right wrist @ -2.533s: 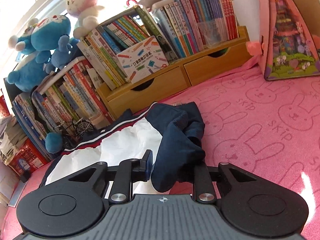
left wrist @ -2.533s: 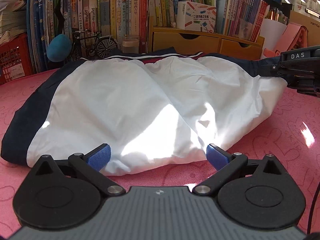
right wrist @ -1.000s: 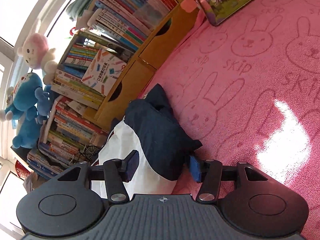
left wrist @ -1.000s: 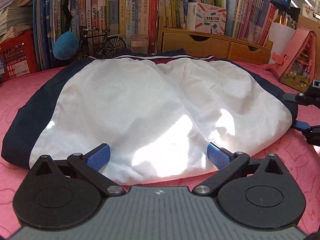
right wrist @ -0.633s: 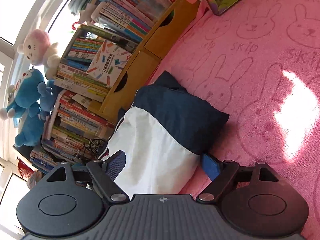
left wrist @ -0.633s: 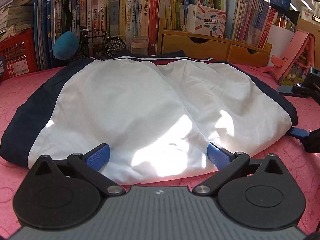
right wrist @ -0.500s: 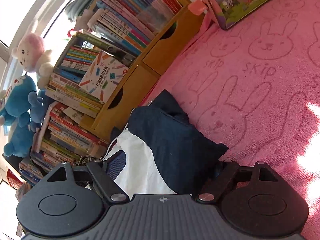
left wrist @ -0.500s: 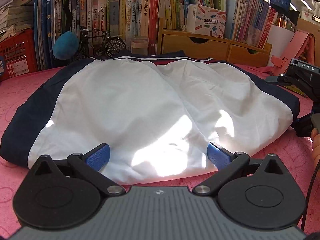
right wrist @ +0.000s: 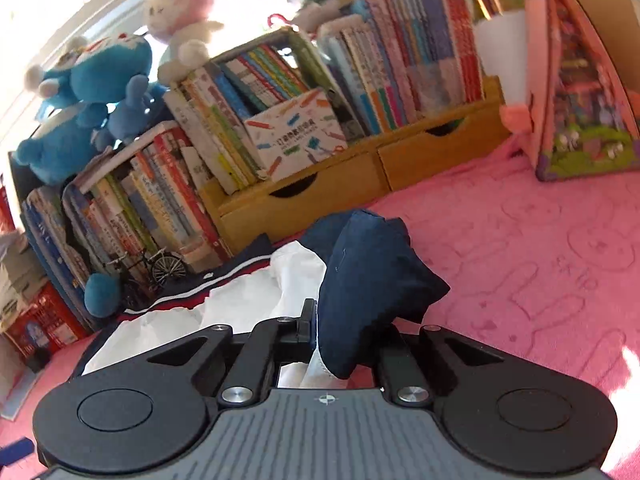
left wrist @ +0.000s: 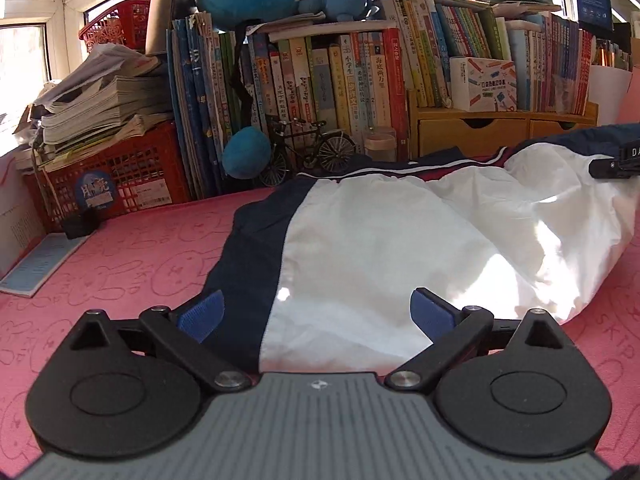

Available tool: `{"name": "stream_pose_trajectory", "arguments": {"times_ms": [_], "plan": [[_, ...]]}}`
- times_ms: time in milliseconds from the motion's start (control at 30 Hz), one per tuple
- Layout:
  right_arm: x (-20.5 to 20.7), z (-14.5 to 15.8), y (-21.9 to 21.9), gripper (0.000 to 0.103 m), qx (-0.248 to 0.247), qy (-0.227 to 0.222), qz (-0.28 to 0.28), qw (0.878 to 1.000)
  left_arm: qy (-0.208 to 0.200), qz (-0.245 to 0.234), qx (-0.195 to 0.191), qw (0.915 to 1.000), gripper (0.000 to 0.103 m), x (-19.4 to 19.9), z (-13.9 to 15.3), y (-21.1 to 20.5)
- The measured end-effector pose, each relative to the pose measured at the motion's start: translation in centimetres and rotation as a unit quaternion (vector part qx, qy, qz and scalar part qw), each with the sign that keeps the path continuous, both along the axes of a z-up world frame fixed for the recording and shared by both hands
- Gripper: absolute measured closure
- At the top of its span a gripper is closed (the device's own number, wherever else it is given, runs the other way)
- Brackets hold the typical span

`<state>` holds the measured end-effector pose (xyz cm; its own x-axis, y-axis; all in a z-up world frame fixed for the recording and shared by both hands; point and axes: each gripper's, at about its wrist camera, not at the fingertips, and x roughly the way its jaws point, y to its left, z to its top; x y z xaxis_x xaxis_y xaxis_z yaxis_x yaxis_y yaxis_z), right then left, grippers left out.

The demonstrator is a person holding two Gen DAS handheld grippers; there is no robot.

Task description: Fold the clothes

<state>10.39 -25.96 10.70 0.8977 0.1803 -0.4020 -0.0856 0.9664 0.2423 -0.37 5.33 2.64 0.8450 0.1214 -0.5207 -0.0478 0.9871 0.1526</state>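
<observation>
Two grippers work the white-and-navy jacket (left wrist: 400, 240) on the pink blanket (left wrist: 120, 264): the right gripper (right wrist: 344, 336) (clamped on its navy sleeve edge) could lose the slippery fabric, while the left gripper (left wrist: 316, 314) gapes.

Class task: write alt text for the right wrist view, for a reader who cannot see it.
The right gripper is shut on the navy edge of a white-and-navy garment, bunching it above a pink bunny-print cloth. Behind stand packed books and plush toys.
</observation>
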Motion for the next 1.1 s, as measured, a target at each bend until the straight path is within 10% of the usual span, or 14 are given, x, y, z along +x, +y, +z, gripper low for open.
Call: {"name": "stream_pose_trajectory", "arguments": {"times_ms": [100,267,533,633,1100], "plan": [[-2.1,3.6,9.6,0.093,-0.148,-0.089,0.089,0.981,0.023,0.057,-0.053,0.9967,0.004,0.6,-0.5,5.5],[-5.0,0.3,23.9,0.093,-0.332,-0.156,0.254,0.895,0.038,0.091,-0.152,0.9834,0.004,-1.5,-1.3,11.9],[-8.1,-5.9,29.3,0.089,-0.46,-0.18,0.298,0.817,0.045,0.085,-0.172,0.9804,0.003,-2.8,-1.7,13.6],[-9.4,-7.4,29.5,0.07,-0.505,-0.205,0.31,0.779,0.03,0.071,-0.206,0.9755,0.003,-3.1,-0.8,13.8],[-10.6,-7.7,31.6,0.092,-0.479,-0.235,0.343,0.773,-0.006,0.006,-0.25,0.9683,0.002,-1.4,2.9,12.1]]}}
